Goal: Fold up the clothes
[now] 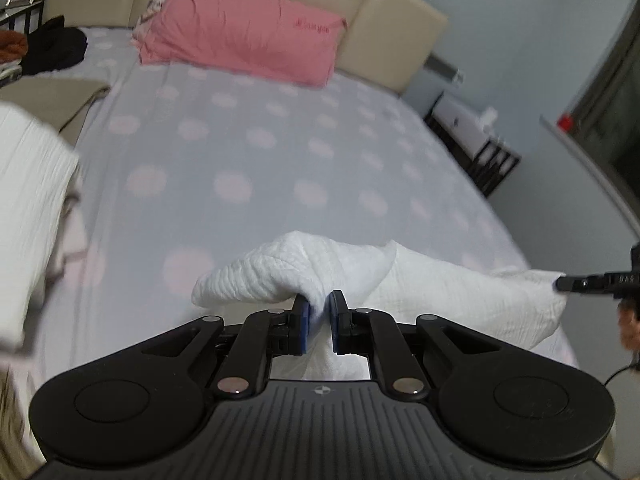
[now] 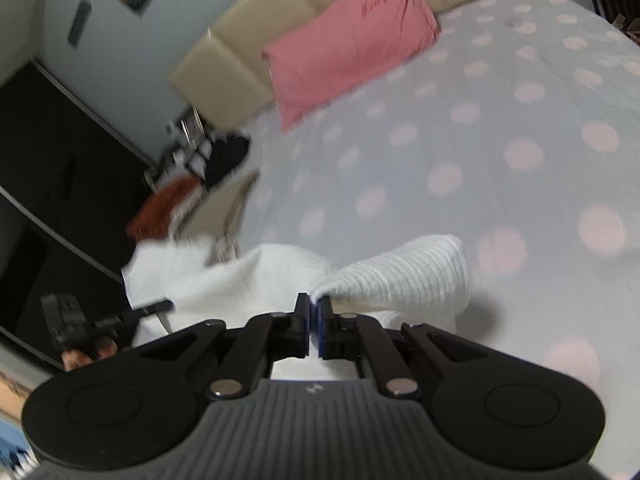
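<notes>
White ribbed crinkled cloth garment (image 1: 304,268), matt black plastic left gripper (image 1: 319,312), padded smooth beige headboard (image 1: 400,20), upper frame.

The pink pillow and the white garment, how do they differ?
The pink pillow lies against the headboard, untouched; the white garment is pinched by the left tool and right tool. The pillow looks smooth, the garment ribbed. Both are over the dotted bedsheet.

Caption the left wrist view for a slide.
Left tongs pinch a white textured cotton garment above the polka-dot bedsheet, pink pillow behind.
</notes>
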Motion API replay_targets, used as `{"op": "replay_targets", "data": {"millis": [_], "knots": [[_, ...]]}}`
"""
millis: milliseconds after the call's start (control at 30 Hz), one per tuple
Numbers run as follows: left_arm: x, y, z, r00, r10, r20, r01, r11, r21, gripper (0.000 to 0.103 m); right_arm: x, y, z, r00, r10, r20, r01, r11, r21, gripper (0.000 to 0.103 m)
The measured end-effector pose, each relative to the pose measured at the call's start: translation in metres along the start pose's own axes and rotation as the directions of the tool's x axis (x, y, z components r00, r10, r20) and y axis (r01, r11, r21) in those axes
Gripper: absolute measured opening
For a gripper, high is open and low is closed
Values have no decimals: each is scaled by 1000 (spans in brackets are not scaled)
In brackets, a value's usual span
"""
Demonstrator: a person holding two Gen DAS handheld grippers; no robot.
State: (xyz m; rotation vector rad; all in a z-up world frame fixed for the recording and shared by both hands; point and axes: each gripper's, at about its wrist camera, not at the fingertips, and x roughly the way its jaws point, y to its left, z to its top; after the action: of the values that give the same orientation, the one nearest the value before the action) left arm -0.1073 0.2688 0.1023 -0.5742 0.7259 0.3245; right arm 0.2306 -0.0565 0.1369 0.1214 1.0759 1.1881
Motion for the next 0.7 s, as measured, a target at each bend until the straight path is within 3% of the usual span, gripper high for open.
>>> {"op": "replay_targets", "data": {"millis": [133,267,467,500,533,567,600,633,667,700], "knots": [[6,-9,-47,991,43,-129,-37,998,51,8,12,1,-52,991,-65,-114,60,997,-40,4],[13,-18,-96,971,99,-216,-78,992,101,8,36,-10,-99,961,-119,-249,114,993,-34,4],[19,-30,-112,922,142,-360,-69,976,206,10,61,-26,-144,909,-173,-380,184,983,-8,4],[20,-32,-115,912,150,-383,-66,972,223,15,66,-27,-148,898,-186,-399,196,980,-16,7],[21,-34,-118,900,159,-405,-62,969,240,31,70,-29,-148,886,-208,-415,215,976,-30,16],[22,-36,-121,889,168,-427,-58,965,257,54,71,-28,-148,878,-237,-417,239,970,-47,22],[23,-38,-123,876,177,-448,-54,960,274,61,70,-27,-147,877,-259,-405,256,965,-64,48],[24,-39,-126,863,186,-469,-49,956,290,63,67,-24,-144,883,-269,-384,261,962,-75,64],[23,-41,-127,853,196,-483,-47,952,304,63,63,-21,-139,896,-270,-353,257,963,-83,65],[15,-40,-124,856,206,-474,-58,950,308,63,57,-16,-132,907,-271,-322,250,963,-104,65]]}}
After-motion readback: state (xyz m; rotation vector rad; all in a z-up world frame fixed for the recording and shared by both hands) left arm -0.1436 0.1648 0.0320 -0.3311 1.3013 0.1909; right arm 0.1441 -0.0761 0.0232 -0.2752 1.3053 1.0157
